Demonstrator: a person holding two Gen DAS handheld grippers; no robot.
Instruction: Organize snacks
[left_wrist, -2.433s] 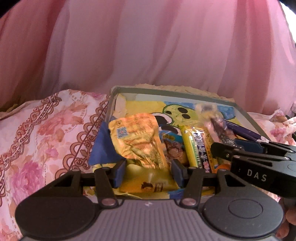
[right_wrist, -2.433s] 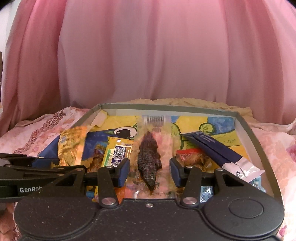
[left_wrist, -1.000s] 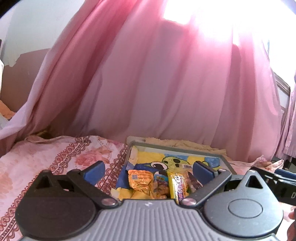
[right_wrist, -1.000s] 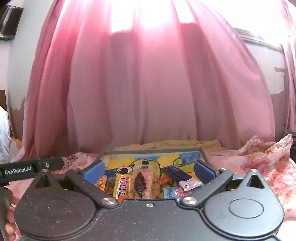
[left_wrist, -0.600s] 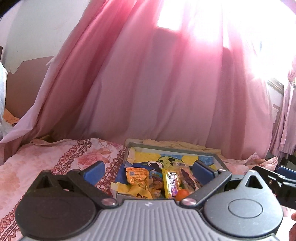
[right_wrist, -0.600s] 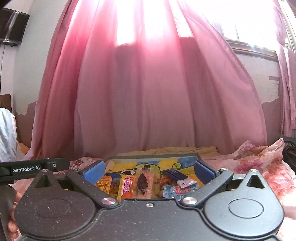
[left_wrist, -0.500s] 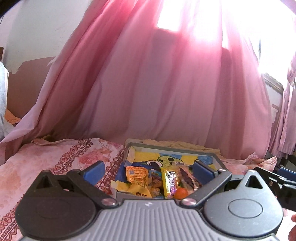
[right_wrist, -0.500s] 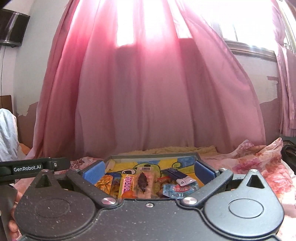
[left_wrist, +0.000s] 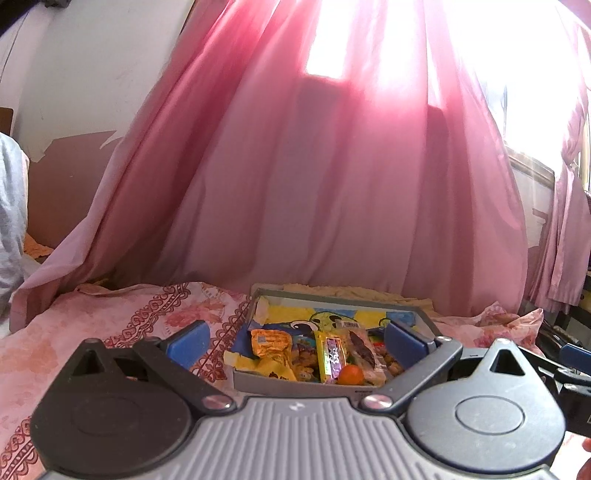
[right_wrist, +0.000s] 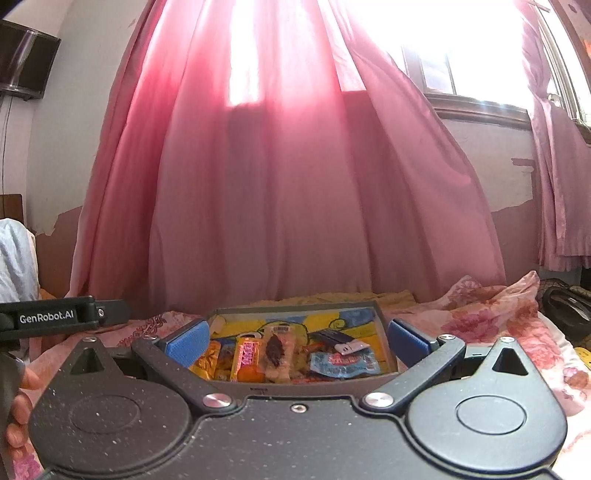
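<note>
Grey tray (left_wrist: 291, 386) on the bed (left_wrist: 110, 325) holds the snacks (left_wrist: 332, 356), both hand-held grippers, left (left_wrist: 295, 338) and right (right_wrist: 295, 341), spread empty above it; sorting seems finished, leaving only retreat.

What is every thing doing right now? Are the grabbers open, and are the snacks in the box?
Left gripper: open, holding nothing.
Right gripper: open, holding nothing.
Tray: open on top, resting on the bed, full of snacks.
Orange packet: lying in the tray, sealed.
Yellow bar: lying in the tray.
Clear packet: lying flat, sealed.
Curtain: drawn shut.
</note>
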